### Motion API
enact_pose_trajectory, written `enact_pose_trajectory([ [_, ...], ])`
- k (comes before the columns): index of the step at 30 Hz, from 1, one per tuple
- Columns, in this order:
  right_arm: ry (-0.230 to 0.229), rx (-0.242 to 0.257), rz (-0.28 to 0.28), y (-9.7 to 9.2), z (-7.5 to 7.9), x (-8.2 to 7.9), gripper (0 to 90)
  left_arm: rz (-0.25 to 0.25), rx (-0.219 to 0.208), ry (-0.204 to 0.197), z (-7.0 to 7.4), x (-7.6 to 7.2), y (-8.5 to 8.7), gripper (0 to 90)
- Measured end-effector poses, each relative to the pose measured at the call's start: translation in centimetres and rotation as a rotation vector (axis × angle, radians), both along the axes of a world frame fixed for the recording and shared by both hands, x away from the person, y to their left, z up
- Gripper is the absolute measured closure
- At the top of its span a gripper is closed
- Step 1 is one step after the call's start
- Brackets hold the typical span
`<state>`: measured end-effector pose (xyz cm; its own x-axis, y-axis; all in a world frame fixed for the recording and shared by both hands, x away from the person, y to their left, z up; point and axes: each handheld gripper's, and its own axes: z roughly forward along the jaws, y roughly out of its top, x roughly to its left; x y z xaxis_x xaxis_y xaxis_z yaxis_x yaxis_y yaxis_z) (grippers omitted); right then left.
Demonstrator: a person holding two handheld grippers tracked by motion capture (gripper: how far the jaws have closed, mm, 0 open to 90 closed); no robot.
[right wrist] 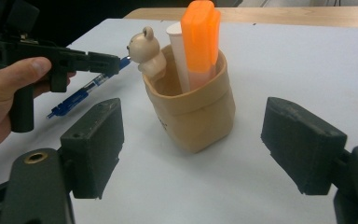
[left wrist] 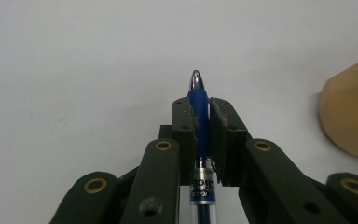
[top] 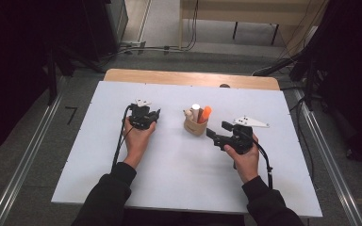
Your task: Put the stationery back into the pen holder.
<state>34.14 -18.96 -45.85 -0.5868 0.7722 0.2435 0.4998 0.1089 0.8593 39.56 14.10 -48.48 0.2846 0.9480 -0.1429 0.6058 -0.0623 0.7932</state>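
Observation:
My left gripper [top: 156, 114] [left wrist: 200, 106] is shut on a blue pen [left wrist: 199, 122], whose silver tip sticks out past the pads over the white board. In the right gripper view the pen [right wrist: 80, 94] slants down behind the left gripper [right wrist: 110, 63], with its tip near a small bear figure [right wrist: 146, 50]. A tan pen holder [top: 195, 126] [right wrist: 193, 109] stands mid-table and holds an orange case [right wrist: 199, 39], a white tube [right wrist: 177, 51] and the bear. My right gripper [top: 211, 133] [right wrist: 196, 148] is open, its jaws wide apart just short of the holder.
A white board [top: 122, 179] covers the wooden table [top: 188, 77]. The holder's side [left wrist: 349, 116] shows at the right edge of the left gripper view. Cables [top: 169, 47] and dark stands lie on the floor beyond the table.

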Motion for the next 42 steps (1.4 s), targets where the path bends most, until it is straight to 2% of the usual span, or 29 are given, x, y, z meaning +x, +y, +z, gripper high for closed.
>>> enact_pose_trajectory([
  [12,0.001,-0.001,0.005,0.2,0.0,-0.2,19.5,-0.084,-0.053,-0.074,2.4,-2.8,-0.6,81.5],
  [19,-0.001,0.000,0.011,0.4,0.0,-0.3,19.7,-0.126,-0.085,-0.109,3.3,-4.4,-1.0,81.5],
  [29,0.000,0.001,0.018,0.7,0.0,-0.5,19.9,-0.176,-0.132,-0.142,4.2,-6.3,-1.8,81.5],
  [42,-0.002,0.012,0.027,0.9,0.2,-0.8,20.1,-0.224,-0.173,-0.164,4.9,-7.3,-3.0,81.5],
])
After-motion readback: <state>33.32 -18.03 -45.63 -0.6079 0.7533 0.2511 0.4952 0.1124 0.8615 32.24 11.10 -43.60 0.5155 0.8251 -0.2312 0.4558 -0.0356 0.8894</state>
